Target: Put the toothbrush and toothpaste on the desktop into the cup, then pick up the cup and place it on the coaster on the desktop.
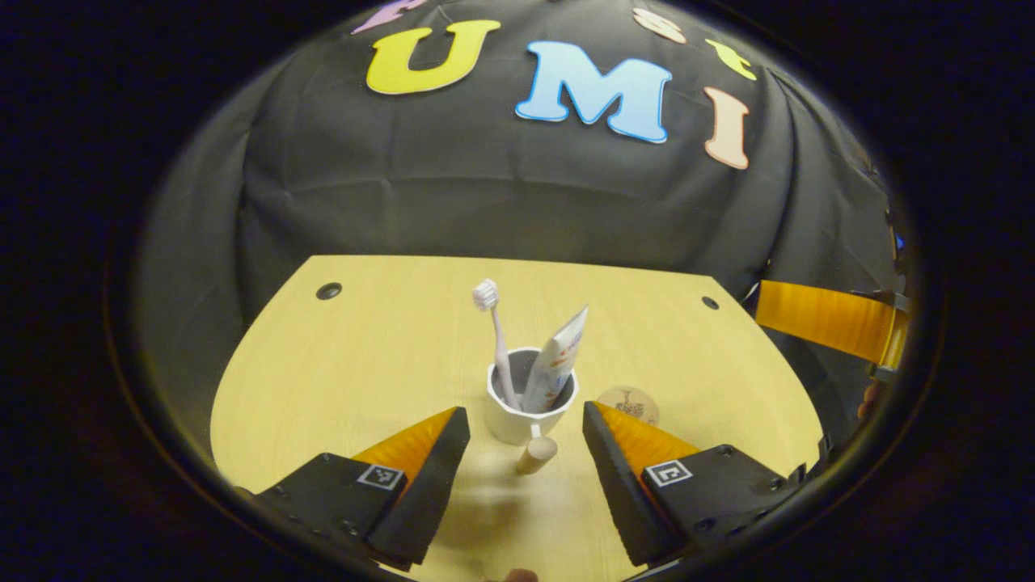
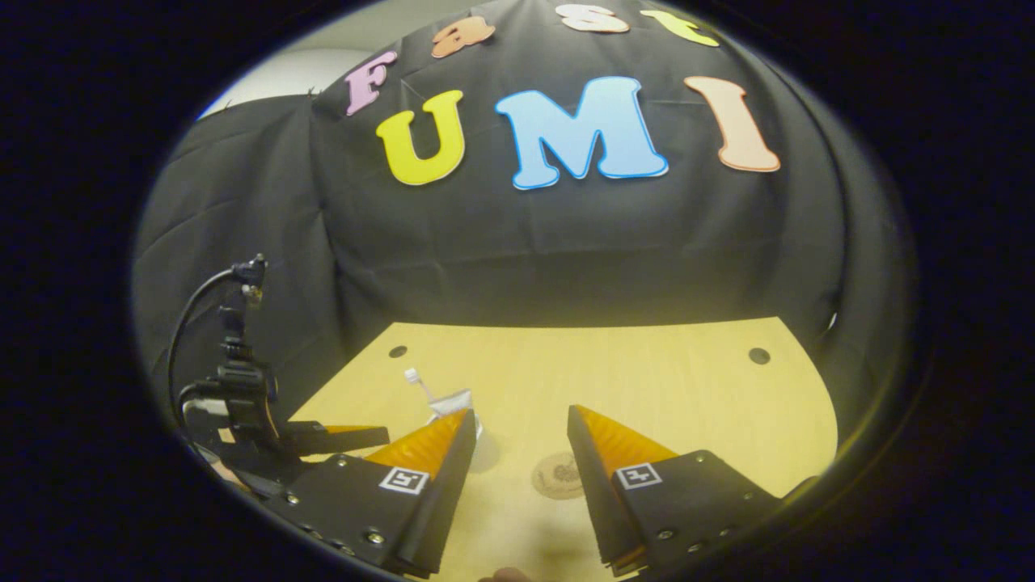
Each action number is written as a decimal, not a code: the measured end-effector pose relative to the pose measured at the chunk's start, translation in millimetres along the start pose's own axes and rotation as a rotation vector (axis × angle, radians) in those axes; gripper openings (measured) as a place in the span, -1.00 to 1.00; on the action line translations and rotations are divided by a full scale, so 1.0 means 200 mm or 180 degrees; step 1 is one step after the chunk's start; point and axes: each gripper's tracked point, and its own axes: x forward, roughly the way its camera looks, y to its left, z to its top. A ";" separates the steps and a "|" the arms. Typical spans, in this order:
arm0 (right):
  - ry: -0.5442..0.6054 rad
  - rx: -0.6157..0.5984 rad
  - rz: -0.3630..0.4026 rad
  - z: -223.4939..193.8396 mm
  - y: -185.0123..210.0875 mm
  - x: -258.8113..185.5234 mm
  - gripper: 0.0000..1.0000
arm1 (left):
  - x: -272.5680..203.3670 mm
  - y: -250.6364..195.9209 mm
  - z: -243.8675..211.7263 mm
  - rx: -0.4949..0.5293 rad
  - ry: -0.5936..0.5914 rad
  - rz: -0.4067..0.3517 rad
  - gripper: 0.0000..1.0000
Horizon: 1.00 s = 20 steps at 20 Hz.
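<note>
Left gripper (image 1: pixel 524 420) has its fingers spread wide, nothing held, and the cup (image 1: pixel 530 408) sits right between the tips with its wooden handle (image 1: pixel 536 454) poking back at 6 o'clock. Toothbrush (image 1: pixel 495 339) and toothpaste (image 1: pixel 558 360) are already standing inside, leaning. My guess: the cup is light but top-heavy now, with a smooth, slippery wall, so I'd pinch the handle or low on the body and keep it level. The coaster (image 1: pixel 629 402) lies just beside the cup at 3 o'clock. Right gripper (image 2: pixel 517 440) is also released, idle above the coaster (image 2: pixel 558 475). The tabletop (image 1: pixel 364 364) is pale wood, with black cloth (image 1: pixel 485 210) behind.
</note>
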 end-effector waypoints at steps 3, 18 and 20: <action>0.0073 -0.0011 -0.0179 -0.06 -0.13 -0.05 0.38 | 0.07 -0.02 -0.05 -0.0004 0.0219 0.0005 0.86; 0.0349 0.0202 -0.0331 -0.20 -0.31 -0.02 0.38 | 0.39 0.03 -0.31 -0.0111 0.1235 0.0167 0.83; 0.0392 0.0202 -0.0326 -0.21 -0.32 -0.01 0.38 | 0.42 0.03 -0.34 -0.0146 0.1300 0.0174 0.63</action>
